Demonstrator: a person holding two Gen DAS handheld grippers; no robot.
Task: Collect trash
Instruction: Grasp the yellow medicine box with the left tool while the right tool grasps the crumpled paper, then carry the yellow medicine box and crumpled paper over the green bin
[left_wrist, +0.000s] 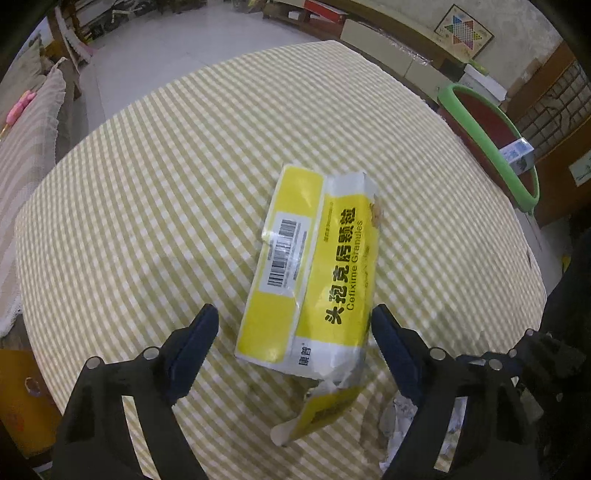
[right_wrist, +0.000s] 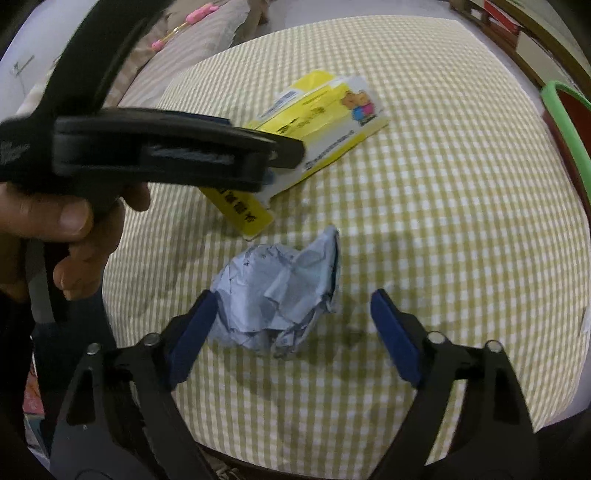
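Open left gripper (left_wrist: 293, 317) straddles yellow box (left_wrist: 314, 269) (torn).

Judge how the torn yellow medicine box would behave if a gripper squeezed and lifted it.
The yellow medicine box looks torn open and partly flattened, so it would probably crush rather than resist. Being thin card, it is likely light. Its loose torn flap may dangle when lifted.

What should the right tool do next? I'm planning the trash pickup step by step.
Probably shift slightly left, lower and close. The right tool stands open over the crumpled paper ball, whose left edge sits at the left pad while a gap remains on the right. The paper lies on the checked tablecloth, not yet pinched. The left tool is open around the yellow medicine box.
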